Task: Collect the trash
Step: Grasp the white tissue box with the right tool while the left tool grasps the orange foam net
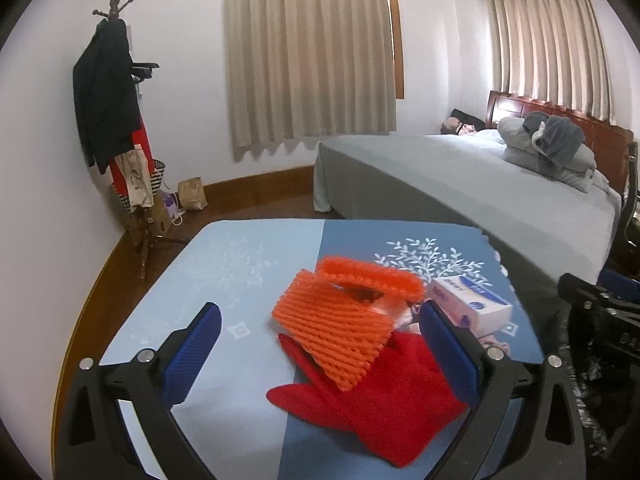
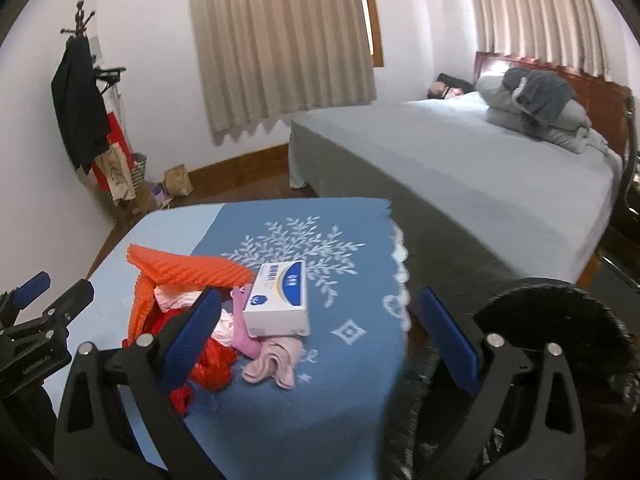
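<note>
An orange foam net sleeve (image 1: pixel 340 320) lies on a red cloth (image 1: pixel 372 400) on the blue table (image 1: pixel 224 280). A white and blue box (image 1: pixel 472 300) sits behind them. My left gripper (image 1: pixel 320 352) is open, its jaws on either side of the orange sleeve and red cloth, just above the table. In the right wrist view the orange sleeve (image 2: pixel 176 272), the box (image 2: pixel 280 300), a pink cloth (image 2: pixel 272 360) and red material (image 2: pixel 208 368) lie together. My right gripper (image 2: pixel 320 340) is open and empty, its left finger (image 2: pixel 192 336) in front of the pile.
A black-lined trash bin (image 2: pixel 560 360) stands at the table's right edge. A grey bed (image 1: pixel 480 184) is beyond the table. A coat rack (image 1: pixel 116 120) and paper bag (image 1: pixel 192 194) stand by the far wall. The left gripper shows in the right view (image 2: pixel 40 320).
</note>
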A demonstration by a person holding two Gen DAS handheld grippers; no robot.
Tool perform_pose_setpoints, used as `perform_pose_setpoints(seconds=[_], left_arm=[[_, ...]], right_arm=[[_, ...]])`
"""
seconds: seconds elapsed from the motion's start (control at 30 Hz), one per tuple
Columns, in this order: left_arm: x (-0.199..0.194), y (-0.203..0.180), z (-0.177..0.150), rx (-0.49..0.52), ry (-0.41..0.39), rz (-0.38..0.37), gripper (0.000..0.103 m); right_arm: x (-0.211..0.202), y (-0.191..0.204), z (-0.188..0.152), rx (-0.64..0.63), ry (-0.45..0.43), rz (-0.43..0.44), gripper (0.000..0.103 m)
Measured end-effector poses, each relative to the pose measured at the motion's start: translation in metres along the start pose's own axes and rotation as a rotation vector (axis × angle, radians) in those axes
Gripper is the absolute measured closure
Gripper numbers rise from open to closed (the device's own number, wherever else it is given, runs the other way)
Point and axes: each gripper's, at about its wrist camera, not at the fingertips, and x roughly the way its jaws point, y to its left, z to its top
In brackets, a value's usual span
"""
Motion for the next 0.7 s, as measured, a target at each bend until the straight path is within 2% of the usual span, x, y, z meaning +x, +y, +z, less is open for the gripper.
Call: perform_pose_setpoints(seconds=[0.17,0.53,0.7], left_arm=[[0.018,0.006,-0.001,-0.001,0.016,-0.001,0.007],[0.039,0.016,0.002,-0.015,0.048,-0.002,0.007],[0.045,0.016,0.007,-0.021,0.048,-0.024,0.007]], right_arm=[[0.034,0.01,-0.002,-0.019,0.05,0.014,0.021],[0.086,0.027,-0.011,-0.061,0.134,0.015,0.021],[0.099,0.027,-0.014,-0.071,0.166,0.019,0.033]])
